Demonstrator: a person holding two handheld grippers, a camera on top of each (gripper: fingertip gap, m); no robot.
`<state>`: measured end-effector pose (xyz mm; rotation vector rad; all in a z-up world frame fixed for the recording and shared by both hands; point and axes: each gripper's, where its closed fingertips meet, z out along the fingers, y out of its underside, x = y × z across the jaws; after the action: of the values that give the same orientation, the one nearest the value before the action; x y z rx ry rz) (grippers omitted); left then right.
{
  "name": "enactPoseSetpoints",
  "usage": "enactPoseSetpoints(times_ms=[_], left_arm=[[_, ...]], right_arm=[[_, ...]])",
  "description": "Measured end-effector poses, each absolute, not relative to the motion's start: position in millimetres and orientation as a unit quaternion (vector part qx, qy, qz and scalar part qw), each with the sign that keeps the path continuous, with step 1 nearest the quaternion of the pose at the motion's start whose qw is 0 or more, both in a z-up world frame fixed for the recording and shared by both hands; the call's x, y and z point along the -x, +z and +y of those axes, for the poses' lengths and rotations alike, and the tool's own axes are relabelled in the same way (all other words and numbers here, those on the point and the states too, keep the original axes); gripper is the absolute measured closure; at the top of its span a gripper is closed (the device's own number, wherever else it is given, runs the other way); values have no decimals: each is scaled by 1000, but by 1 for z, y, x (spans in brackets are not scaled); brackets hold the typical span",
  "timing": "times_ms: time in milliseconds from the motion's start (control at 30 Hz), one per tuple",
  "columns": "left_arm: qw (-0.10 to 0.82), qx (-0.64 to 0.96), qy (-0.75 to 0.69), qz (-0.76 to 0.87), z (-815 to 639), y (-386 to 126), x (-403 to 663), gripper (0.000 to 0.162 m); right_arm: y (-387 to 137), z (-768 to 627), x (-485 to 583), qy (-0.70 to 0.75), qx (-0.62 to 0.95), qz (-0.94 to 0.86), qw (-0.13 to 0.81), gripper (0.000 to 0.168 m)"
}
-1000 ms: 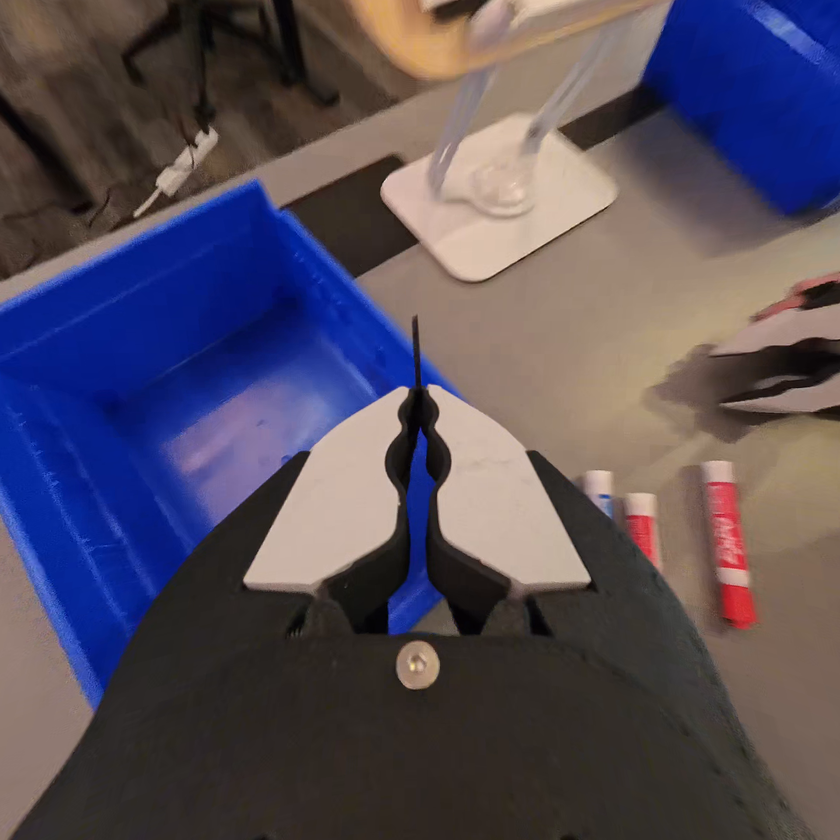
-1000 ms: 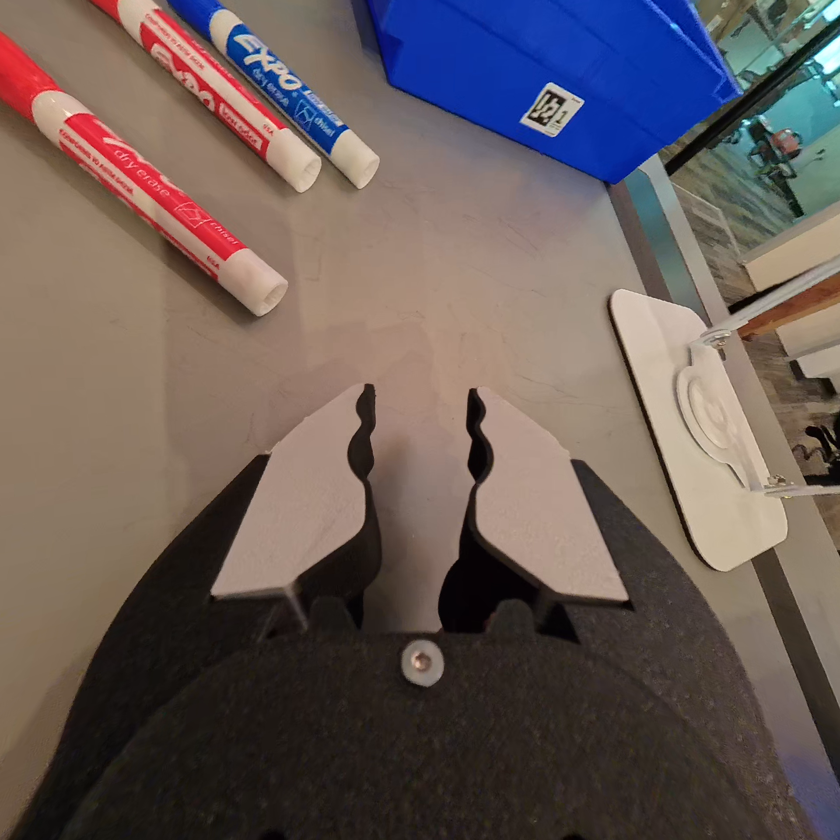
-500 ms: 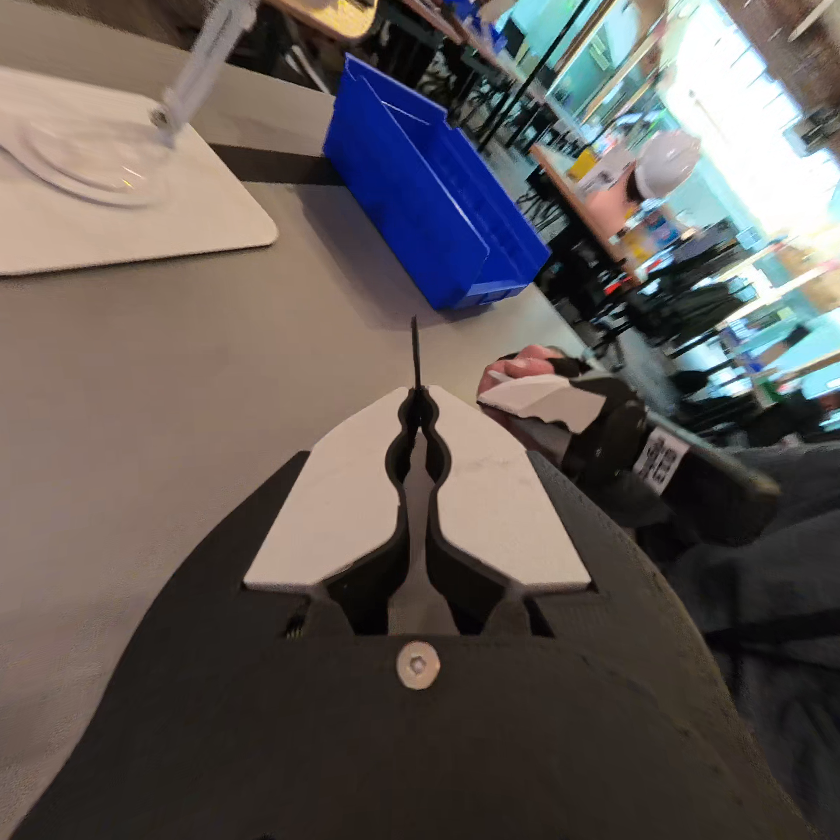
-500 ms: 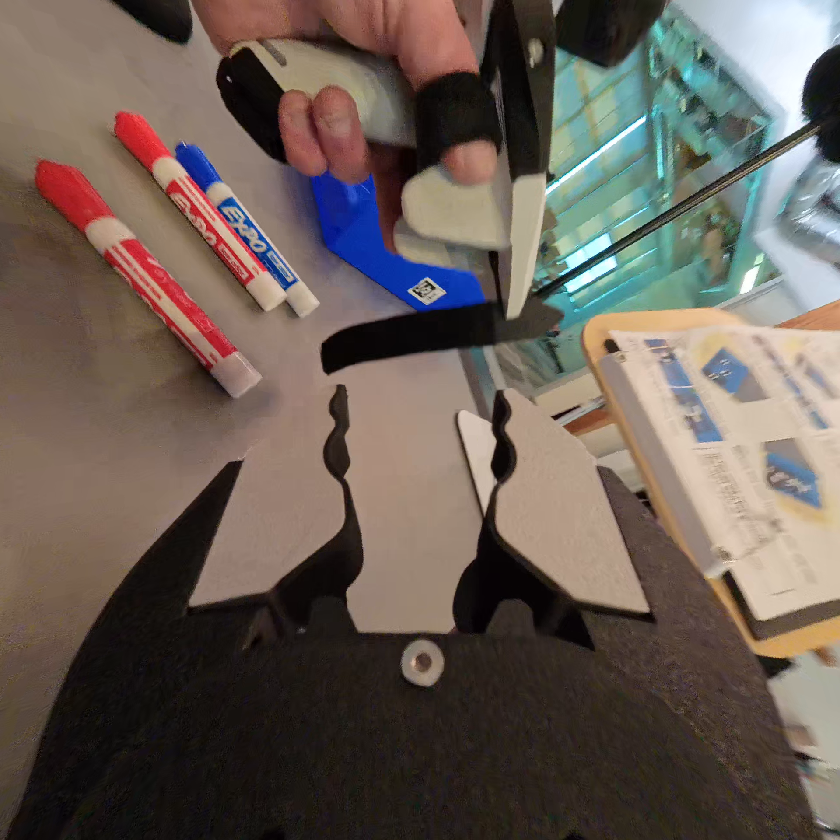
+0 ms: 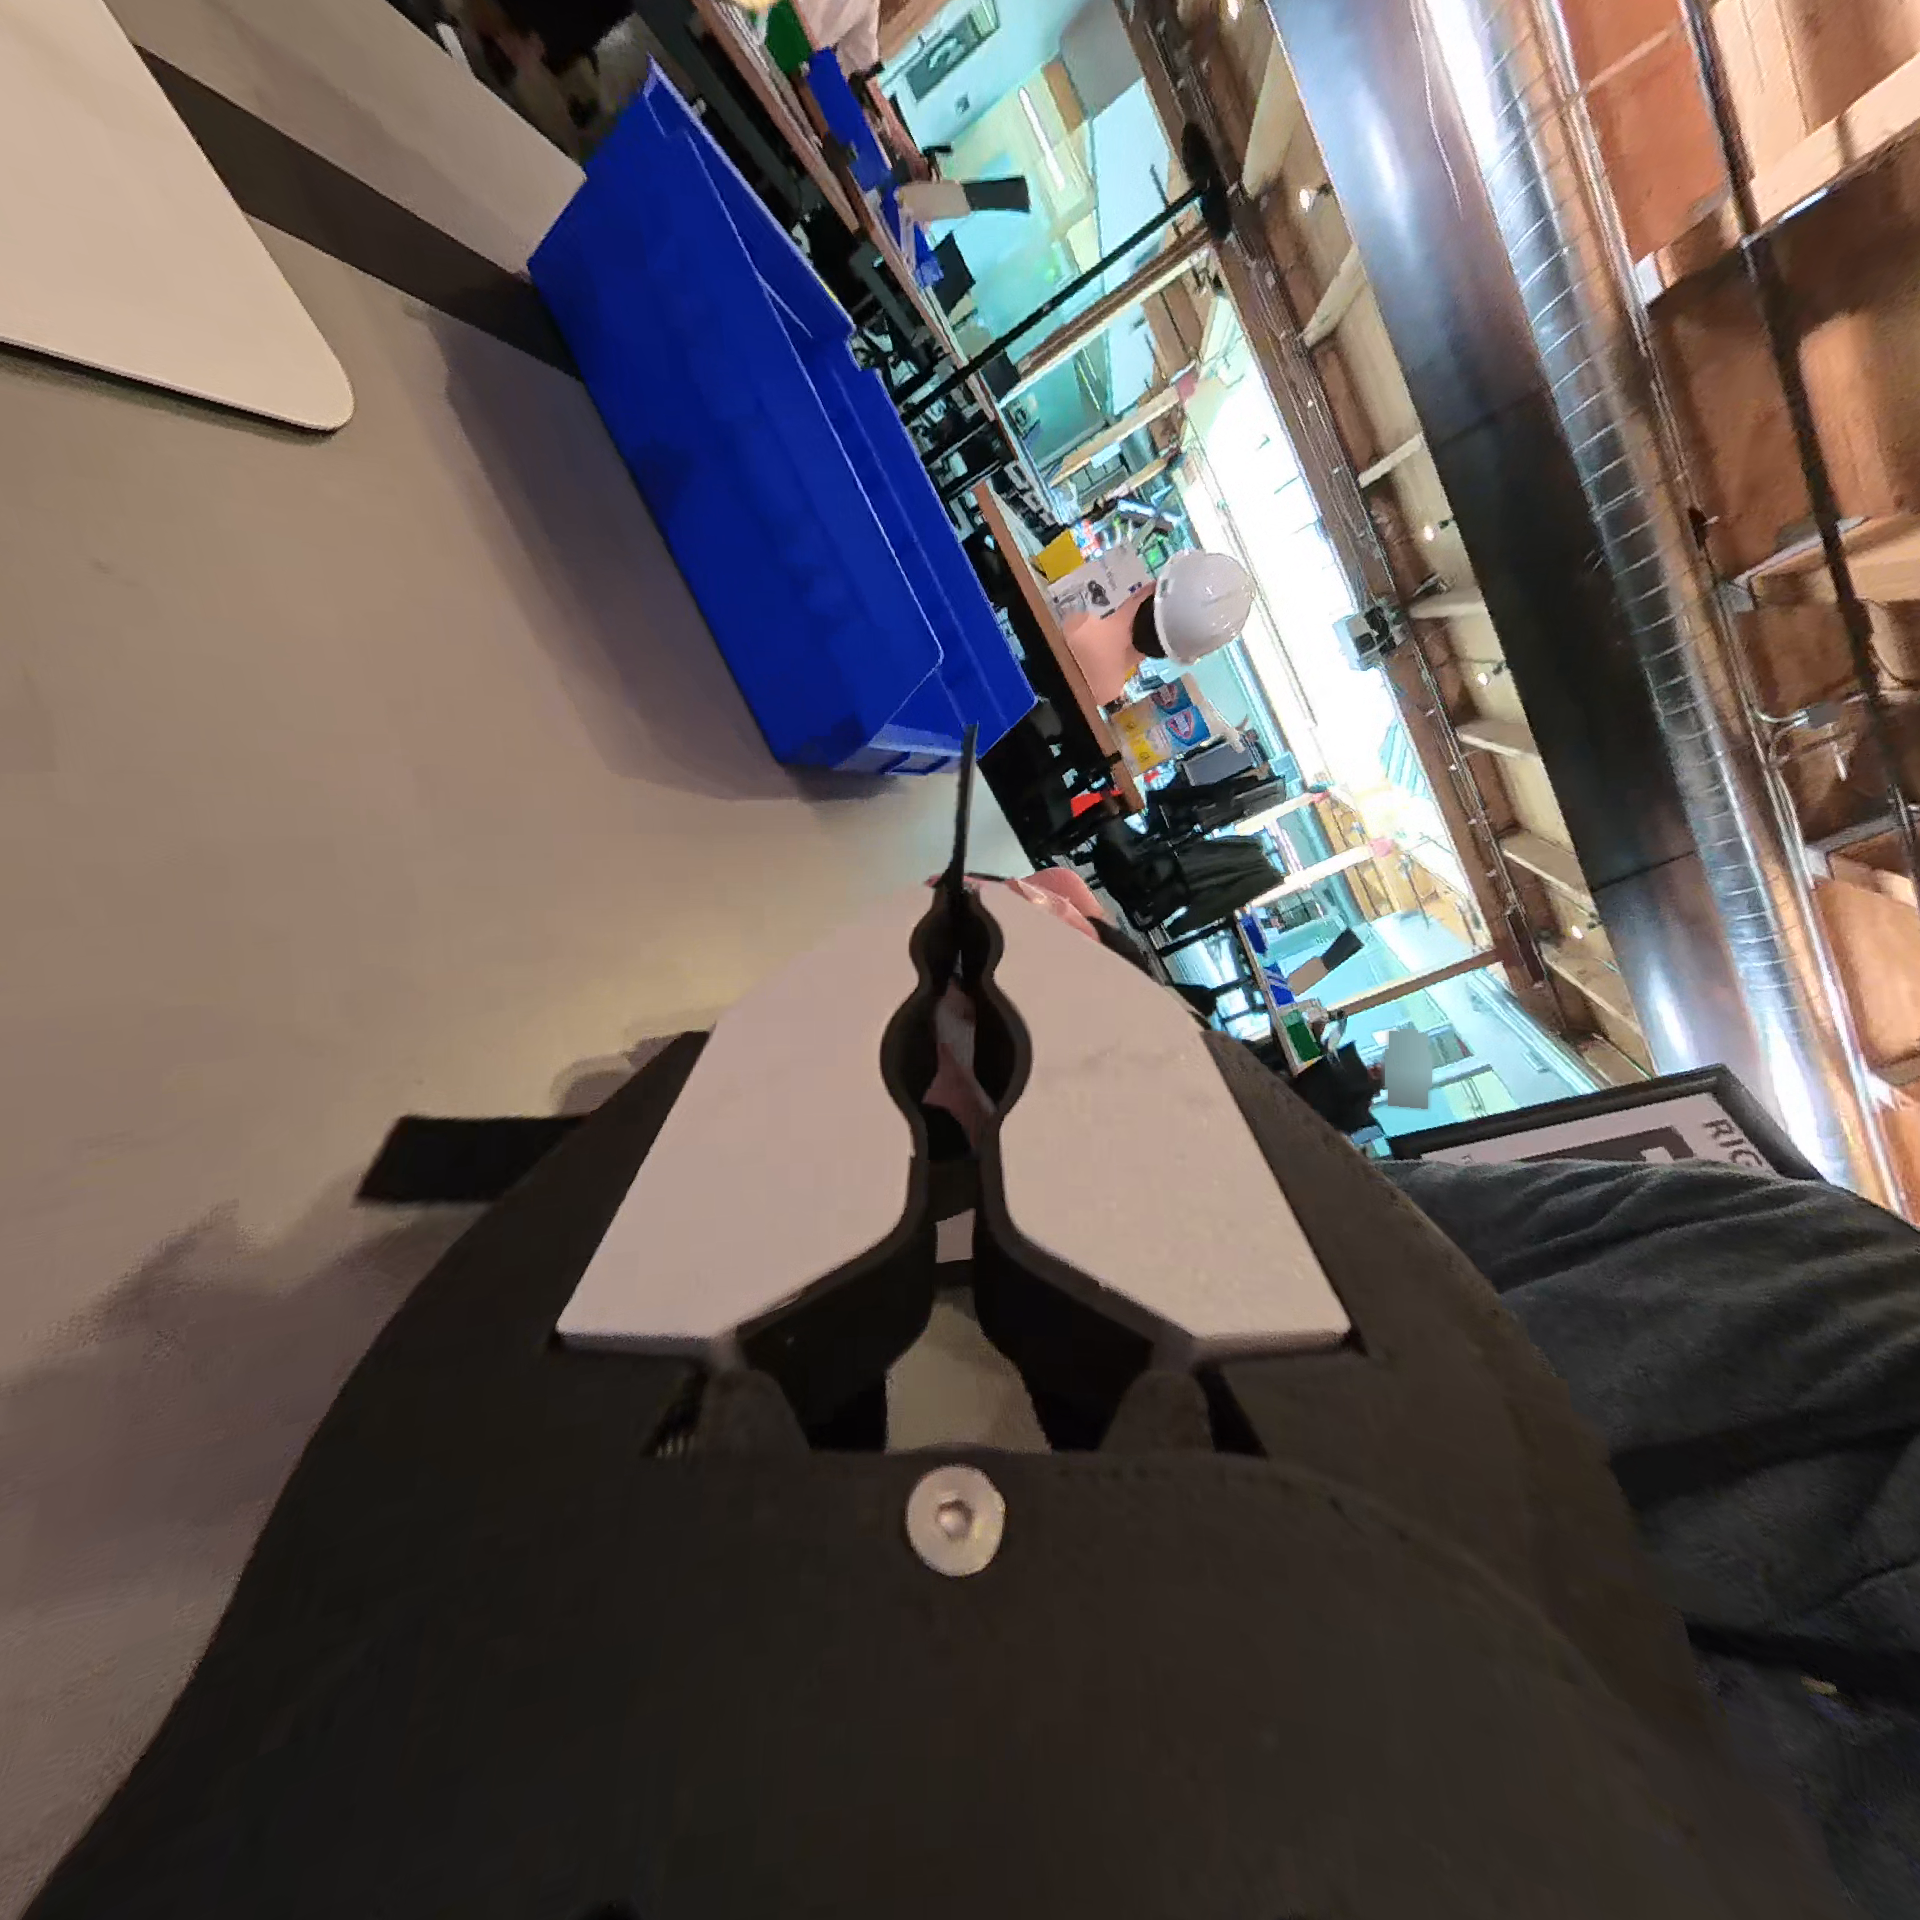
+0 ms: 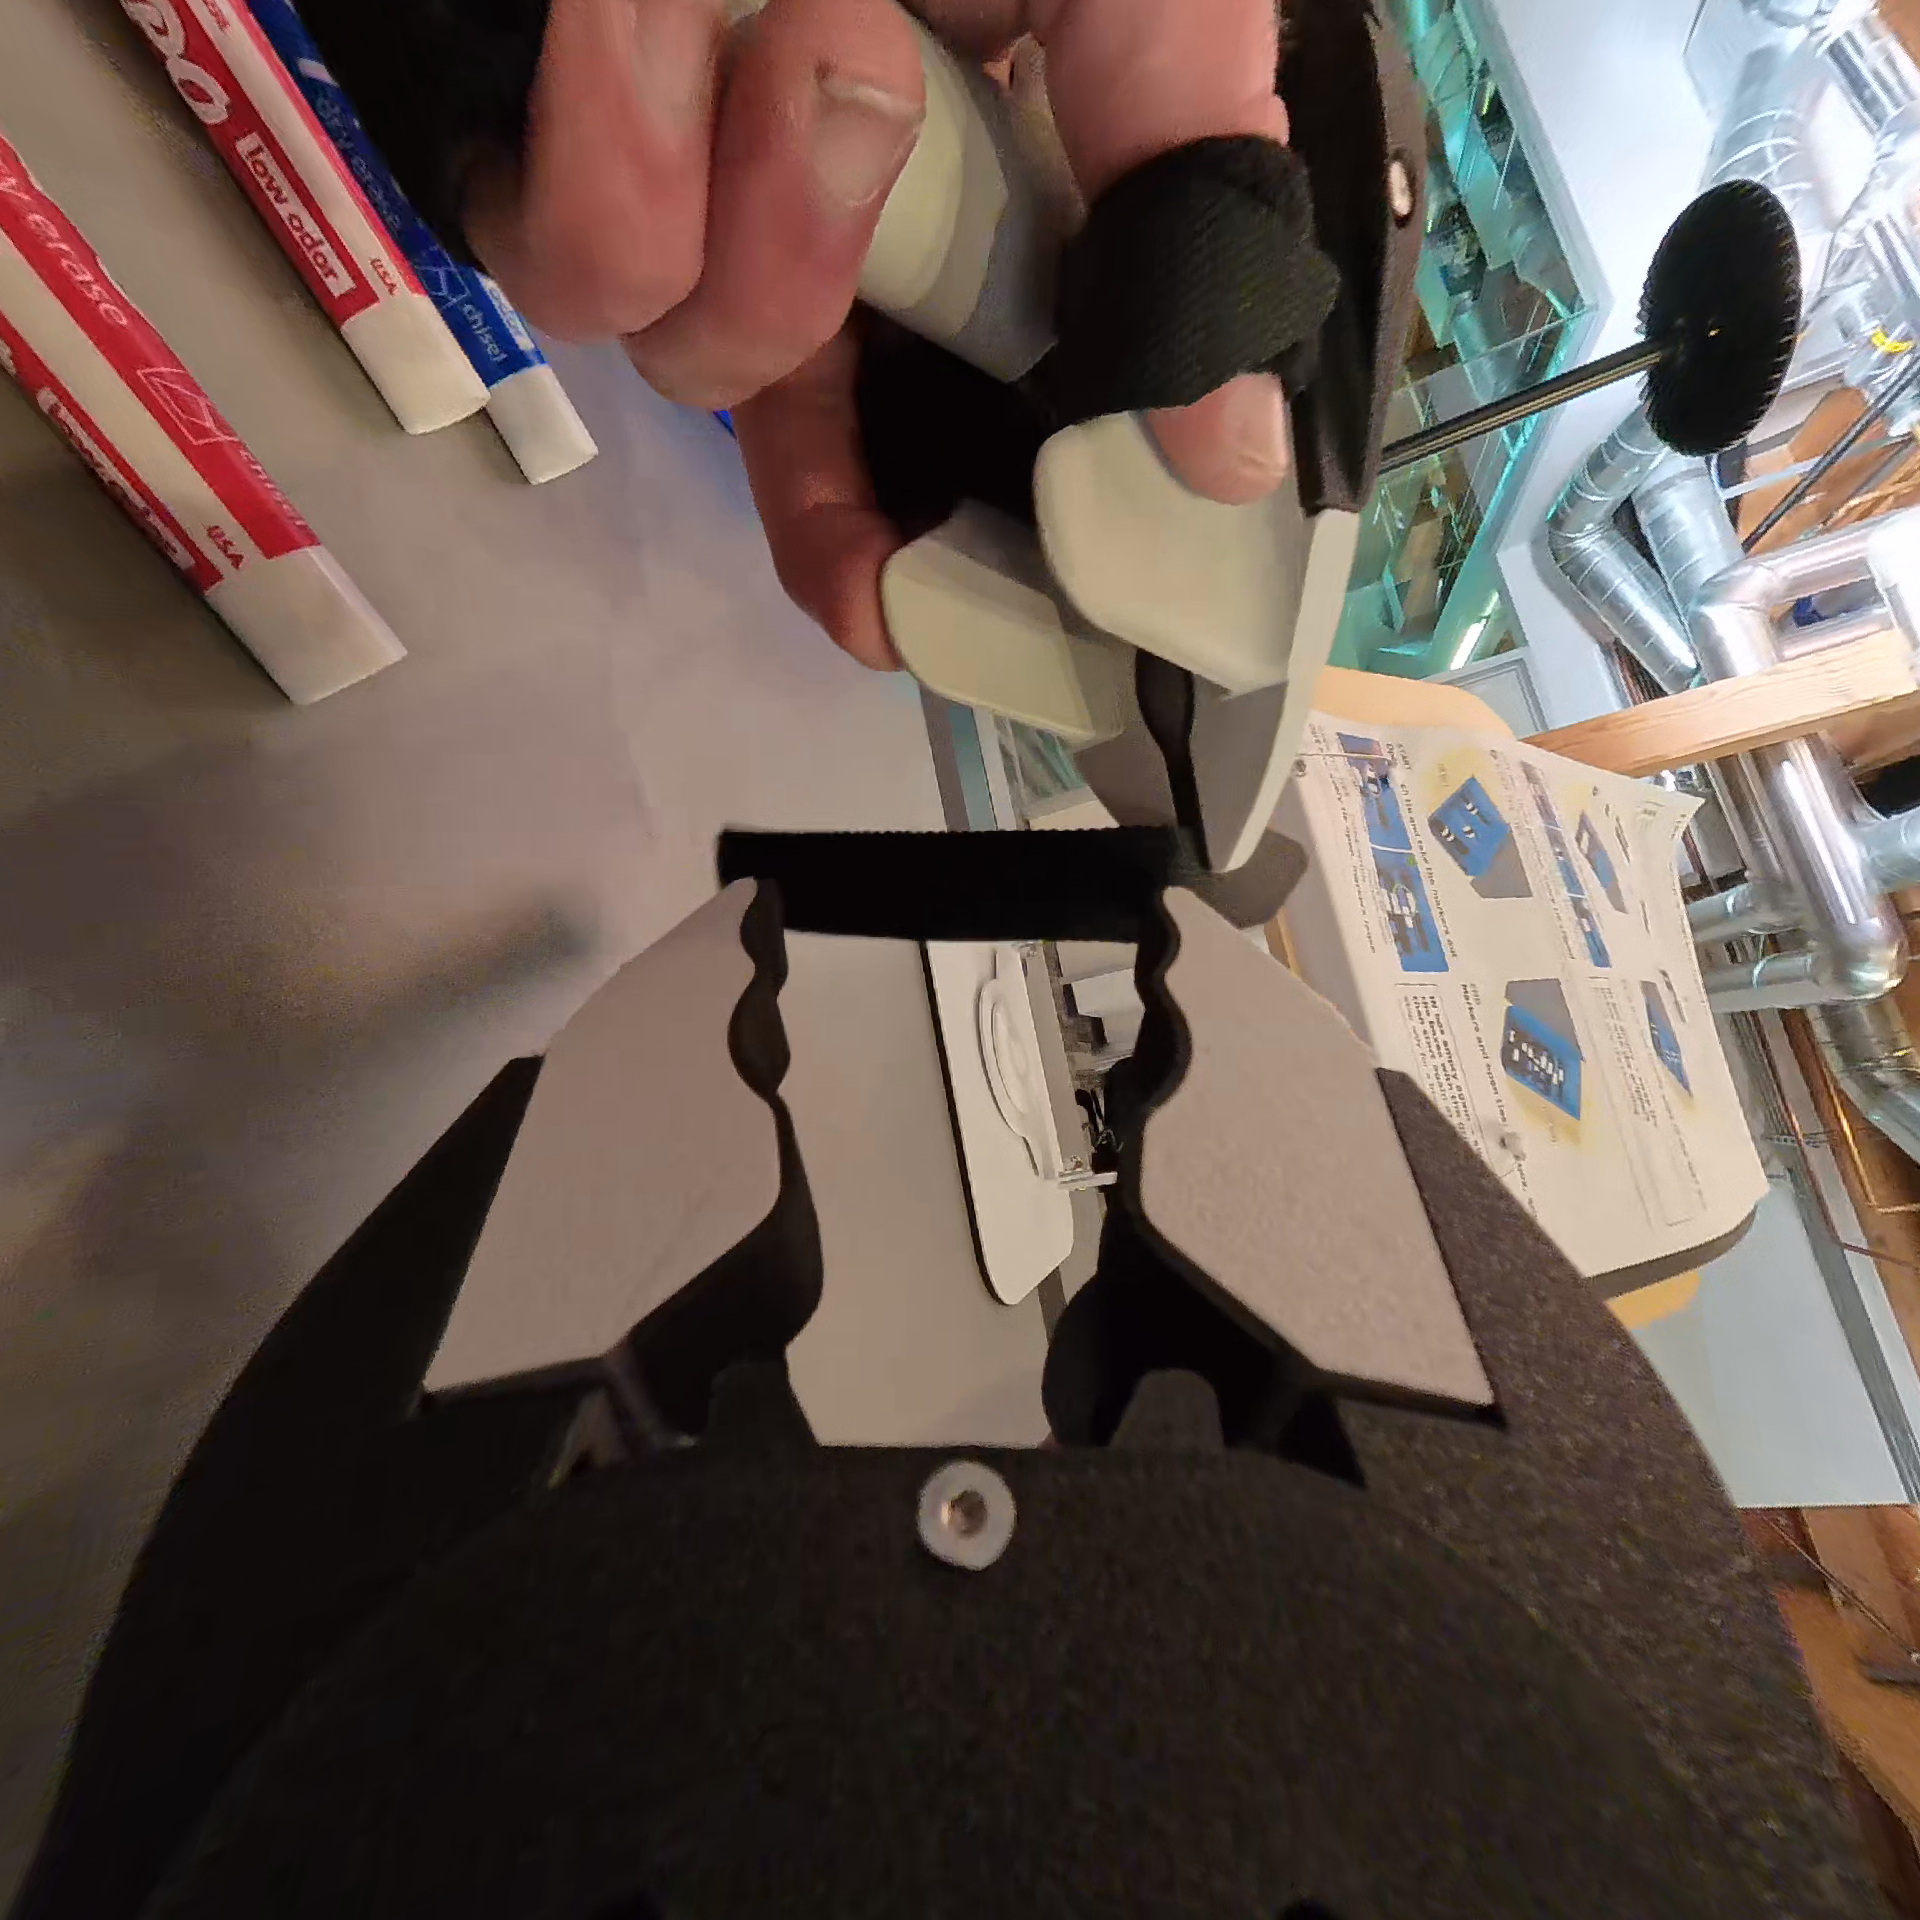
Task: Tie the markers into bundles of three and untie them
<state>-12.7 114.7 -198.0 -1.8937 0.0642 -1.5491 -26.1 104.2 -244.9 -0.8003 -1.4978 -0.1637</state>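
My left gripper [image 5: 958,909] is shut on one end of a black strap [image 5: 964,810], which stands edge-on ahead of its tips. In the right wrist view a hand holds the left gripper [image 6: 1210,842] above the table, and the strap [image 6: 935,883] stretches level from it across the tips of my right gripper [image 6: 956,904]. The right gripper is open and empty. Two red markers [image 6: 156,488] [image 6: 301,239] and a blue marker [image 6: 488,343] lie loose side by side on the grey table at upper left.
A blue bin [image 5: 790,468] stands at the table's far side. A white stand base [image 5: 156,229] [image 6: 1018,1122] sits on the table. A clipboard with an instruction sheet [image 6: 1507,987] is to the right. A dark sleeve [image 5: 1683,1351] is at right. About 5 cm separates my left fingertips from my right.
My left gripper swung from over the blue bin toward the right gripper, carrying the strap. The right gripper opened wider and rose; the strap now sits at its tips.
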Motion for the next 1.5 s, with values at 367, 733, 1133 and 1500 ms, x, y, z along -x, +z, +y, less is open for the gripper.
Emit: enactPoseSetpoints(times_ms=[367, 733, 1133, 1500], left_arm=[[343, 693, -634, -12, 108, -182, 10, 162], [314, 700, -641, -19, 104, -191, 2, 162], [311, 743, -592, -13, 111, -207, 11, 161], [308, 741, -597, -26, 110, -211, 4, 162]], right_arm=[[-229, 110, 26, -104, 343, -616, 701, 77], [-229, 100, 25, -113, 286, -638, 706, 80], [-250, 106, 28, -125, 311, -670, 663, 71], [-238, 116, 18, -135, 322, -641, 683, 120]])
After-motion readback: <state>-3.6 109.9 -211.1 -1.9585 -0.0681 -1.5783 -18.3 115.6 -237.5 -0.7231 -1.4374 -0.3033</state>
